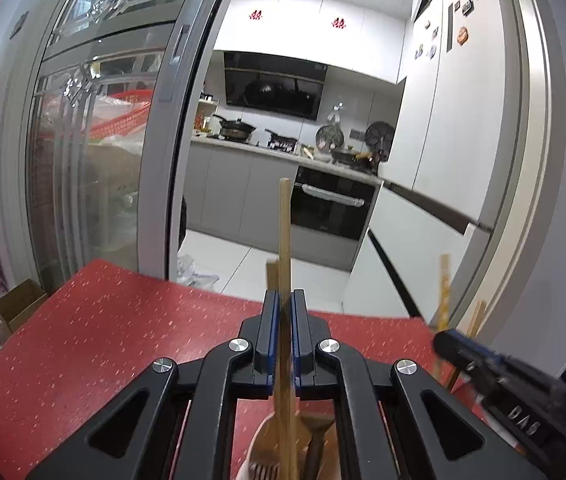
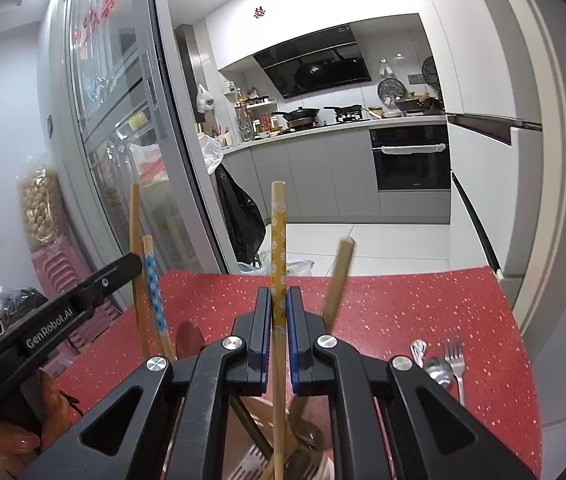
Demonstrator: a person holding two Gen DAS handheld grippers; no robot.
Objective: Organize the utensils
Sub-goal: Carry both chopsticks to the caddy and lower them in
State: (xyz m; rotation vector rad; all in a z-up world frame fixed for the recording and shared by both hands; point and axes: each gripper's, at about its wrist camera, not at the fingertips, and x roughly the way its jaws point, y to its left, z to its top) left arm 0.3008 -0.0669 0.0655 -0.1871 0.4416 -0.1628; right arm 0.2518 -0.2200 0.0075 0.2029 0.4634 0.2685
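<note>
My left gripper is shut on a plain wooden chopstick that stands upright, its lower end in a holder with wooden utensils below the fingers. My right gripper is shut on a yellow flower-patterned chopstick, also upright over a pink slotted utensil holder. A blue-patterned chopstick, a plain one and another wooden stick stand in the holder. A fork and spoons lie on the red table at right.
The right gripper's body shows at the right of the left wrist view; the left gripper's body at the left of the right wrist view. A glass sliding door and a kitchen lie beyond the table's far edge.
</note>
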